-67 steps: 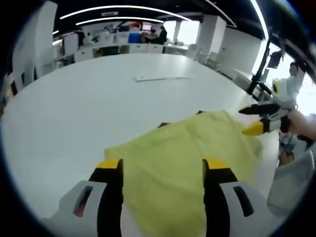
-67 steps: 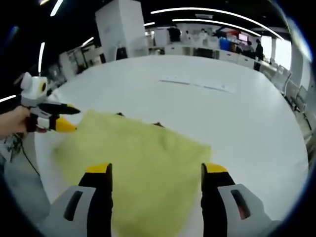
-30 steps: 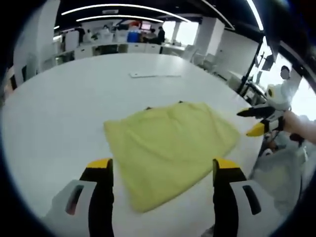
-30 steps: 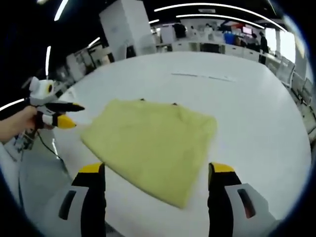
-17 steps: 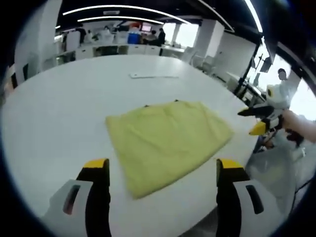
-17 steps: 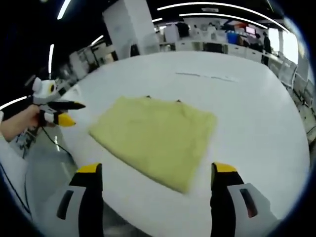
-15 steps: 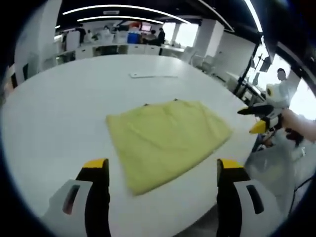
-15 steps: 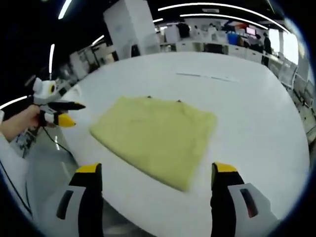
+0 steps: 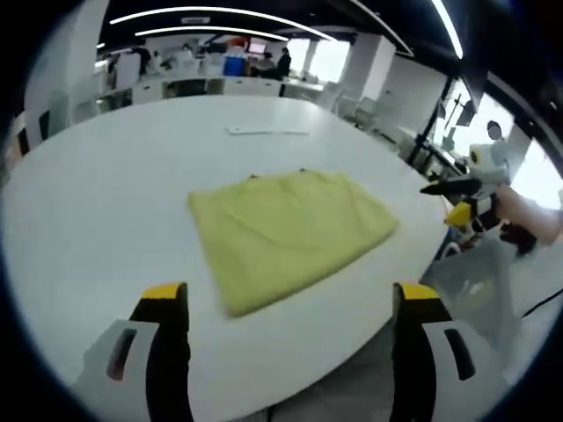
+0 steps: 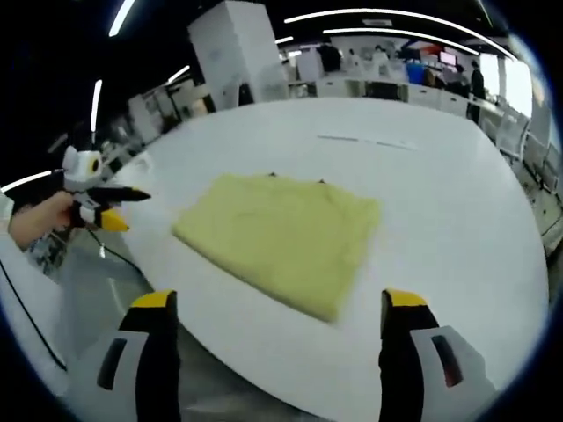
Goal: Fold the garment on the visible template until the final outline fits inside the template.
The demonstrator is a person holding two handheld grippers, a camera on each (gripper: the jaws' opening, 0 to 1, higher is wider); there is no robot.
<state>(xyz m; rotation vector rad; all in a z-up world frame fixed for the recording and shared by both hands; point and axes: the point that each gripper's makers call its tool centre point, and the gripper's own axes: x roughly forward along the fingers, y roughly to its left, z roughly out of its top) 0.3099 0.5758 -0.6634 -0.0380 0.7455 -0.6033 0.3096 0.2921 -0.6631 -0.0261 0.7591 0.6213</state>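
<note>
A yellow garment lies folded into a flat rectangle on the big white round table; small dark marks peek out at its far edge. In the right gripper view the same garment sits mid-table. My left gripper is open and empty, back over the table's near edge, apart from the cloth. My right gripper is open and empty too, held off the near edge. Each gripper also shows in the other's view, held by a hand: the right gripper and the left gripper.
A thin white strip lies on the far part of the table. Grey floor shows past the table edge. Desks, chairs and people stand in the office background. A cable hangs near the person's sleeve.
Both grippers have drawn back and away from the garment, so it looks smaller and farther. The garment itself lies still in the same folded shape.
</note>
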